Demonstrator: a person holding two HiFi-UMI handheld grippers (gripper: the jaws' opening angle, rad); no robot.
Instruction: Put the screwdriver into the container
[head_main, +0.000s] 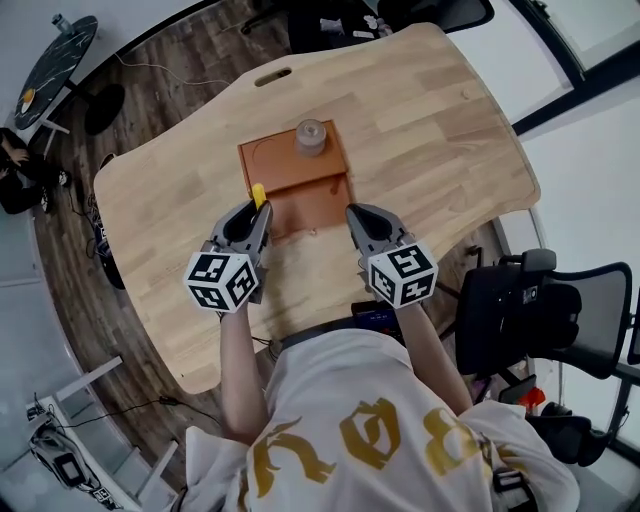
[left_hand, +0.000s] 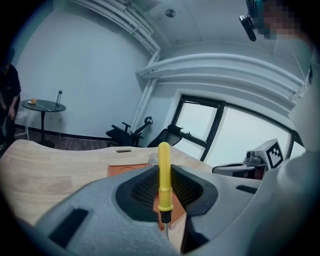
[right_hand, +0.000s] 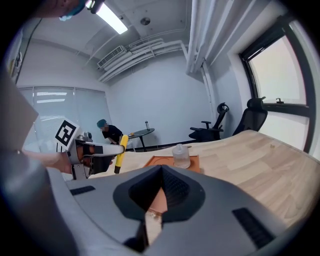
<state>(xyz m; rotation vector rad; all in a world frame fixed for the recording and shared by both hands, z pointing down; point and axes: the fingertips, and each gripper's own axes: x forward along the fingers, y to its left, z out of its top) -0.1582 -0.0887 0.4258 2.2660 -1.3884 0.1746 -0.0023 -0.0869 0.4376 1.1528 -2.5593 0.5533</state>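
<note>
A yellow-handled screwdriver (head_main: 258, 193) stands upright between the jaws of my left gripper (head_main: 262, 209), which is shut on it. In the left gripper view the handle (left_hand: 164, 172) points up and the dark shaft points down. It hangs over the near left edge of an orange-brown tray (head_main: 300, 178). A clear round container (head_main: 311, 136) stands at the tray's far end. My right gripper (head_main: 353, 213) is shut and empty by the tray's near right corner. The right gripper view shows the container (right_hand: 181, 156) ahead and the screwdriver (right_hand: 120, 152) at its left.
The tray lies on a light wooden table (head_main: 430, 130) with a slot near its far edge. A black office chair (head_main: 545, 310) stands to the right. A small round side table (head_main: 55, 55) and a person (head_main: 20, 170) are at the far left.
</note>
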